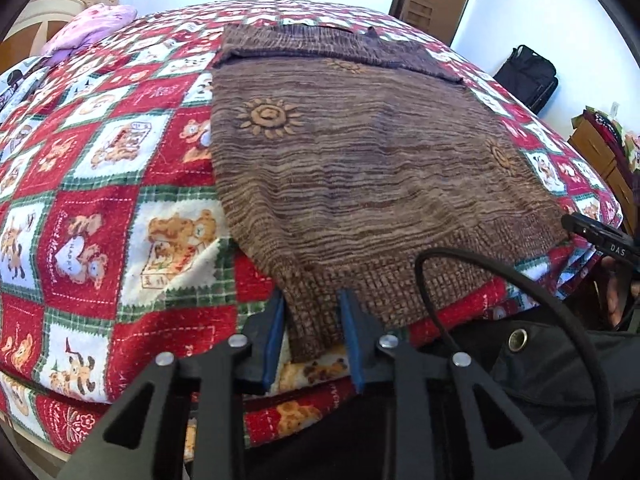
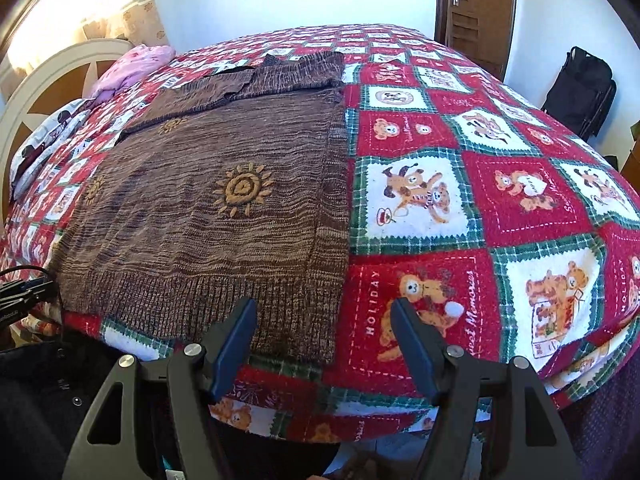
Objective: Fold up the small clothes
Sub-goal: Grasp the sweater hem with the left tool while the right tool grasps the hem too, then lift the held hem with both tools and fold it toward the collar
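Note:
A brown striped knit sweater (image 1: 360,168) with orange sun motifs lies flat on the bed, hem toward me and sleeves folded across its far end. My left gripper (image 1: 312,316) stands at the hem's near left corner. Its jaws are narrow, the ribbed corner lies between the blue pads (image 1: 274,332), and the cloth there looks flat, not pinched. My right gripper (image 2: 324,320) is open at the hem's right corner (image 2: 304,320). One fingertip is over the ribbing and the other over the blanket, with nothing held. The sweater (image 2: 208,208) fills the left half of the right wrist view.
A red, white and green bear-print blanket (image 1: 100,208) covers the bed. A purple pillow (image 1: 92,28) and a white headboard (image 2: 52,72) lie at the far left. A black bag (image 2: 580,88) and a wooden door (image 2: 476,12) stand by the far wall. A black cable (image 1: 440,312) loops near my left gripper.

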`<state>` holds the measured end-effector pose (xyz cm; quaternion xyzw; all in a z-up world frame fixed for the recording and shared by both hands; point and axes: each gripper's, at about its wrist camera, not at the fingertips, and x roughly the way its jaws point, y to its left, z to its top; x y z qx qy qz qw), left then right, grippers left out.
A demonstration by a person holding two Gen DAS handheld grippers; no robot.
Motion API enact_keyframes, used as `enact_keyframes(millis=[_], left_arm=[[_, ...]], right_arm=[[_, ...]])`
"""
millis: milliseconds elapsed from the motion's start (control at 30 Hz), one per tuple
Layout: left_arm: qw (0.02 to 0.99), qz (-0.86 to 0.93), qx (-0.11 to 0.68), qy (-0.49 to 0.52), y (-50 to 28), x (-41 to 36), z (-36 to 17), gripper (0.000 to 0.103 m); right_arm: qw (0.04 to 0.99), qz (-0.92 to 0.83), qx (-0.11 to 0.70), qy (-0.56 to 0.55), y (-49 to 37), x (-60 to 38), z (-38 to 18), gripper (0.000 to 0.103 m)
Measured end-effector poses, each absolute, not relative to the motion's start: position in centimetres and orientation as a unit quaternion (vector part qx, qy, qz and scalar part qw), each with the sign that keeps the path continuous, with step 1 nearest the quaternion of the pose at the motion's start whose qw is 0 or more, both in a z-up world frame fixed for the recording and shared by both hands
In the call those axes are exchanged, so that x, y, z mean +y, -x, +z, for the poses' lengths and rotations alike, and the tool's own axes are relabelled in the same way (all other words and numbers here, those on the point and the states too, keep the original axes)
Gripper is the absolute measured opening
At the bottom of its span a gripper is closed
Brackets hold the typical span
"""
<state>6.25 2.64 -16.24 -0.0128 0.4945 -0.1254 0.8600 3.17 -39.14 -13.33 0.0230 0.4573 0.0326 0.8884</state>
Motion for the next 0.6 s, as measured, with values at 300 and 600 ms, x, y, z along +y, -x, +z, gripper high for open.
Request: enact_keyframes(millis=[300,600], left_arm=[[0.858,-0.141,0.493,0.006,-6.0,1.9,-16.1,0.034],[0.892,-0.152,0.423,0.045,-6.2,3.9,-13.1,0.01]], right_arm=[[0.891,0.064,0.45,-0.017,-3.0,-37.8,-13.5,0.023],[0.911,0.097,0.382,-0.123,-2.4,-40.7,-11.2,0.006]])
